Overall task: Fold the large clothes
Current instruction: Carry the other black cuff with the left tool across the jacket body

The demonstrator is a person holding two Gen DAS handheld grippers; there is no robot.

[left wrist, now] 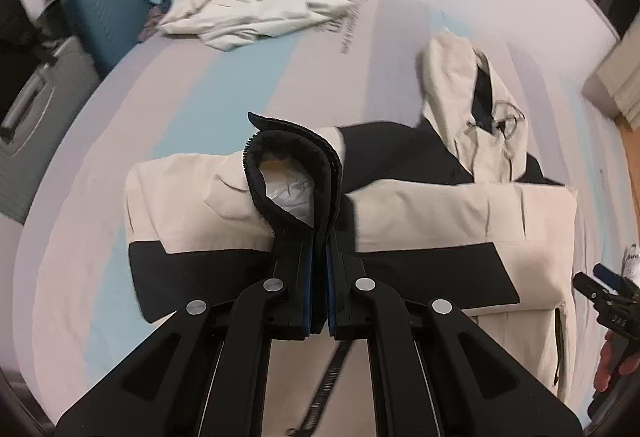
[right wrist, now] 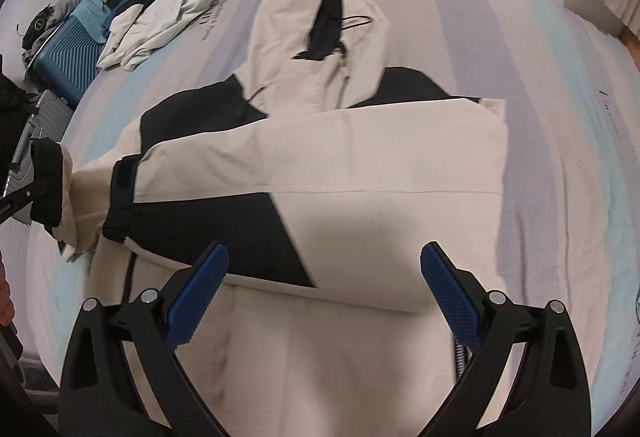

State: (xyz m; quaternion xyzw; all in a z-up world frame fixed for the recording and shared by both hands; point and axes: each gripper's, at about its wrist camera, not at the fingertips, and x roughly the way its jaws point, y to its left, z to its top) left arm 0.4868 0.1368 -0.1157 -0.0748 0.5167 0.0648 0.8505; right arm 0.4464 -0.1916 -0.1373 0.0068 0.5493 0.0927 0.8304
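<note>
Pale striped bedding in blue, lilac and cream covers the bed (right wrist: 560, 165), and a cream-and-black hooded jacket (right wrist: 340, 157) lies spread across its middle, hood (right wrist: 304, 33) pointing toward the far side with a thin drawcord looped beside a black strip. One sleeve (right wrist: 320, 145) is folded flat across the chest, its fabric smooth and slightly stiff-looking, split diagonally into cream and black panels. The left claw (left wrist: 320, 237) is clamped on the other sleeve's black cuff (left wrist: 296, 165), which arches up in a loop showing a fuzzy hook-and-loop edge and a crinkled white lining inside; the cuff is lifted off the body of the jacket. The right claw (right wrist: 324, 285) hovers over the lower hem with its blue textured pads (right wrist: 196, 293) spread wide apart, gripping nothing. At the bed's far corner sits a rumpled heap of cream and dark garments (left wrist: 248, 9). Beside the bed stands a ribbed teal suitcase (left wrist: 108, 9) with what looks like more clothing piled on top, though blur makes that uncertain.
</note>
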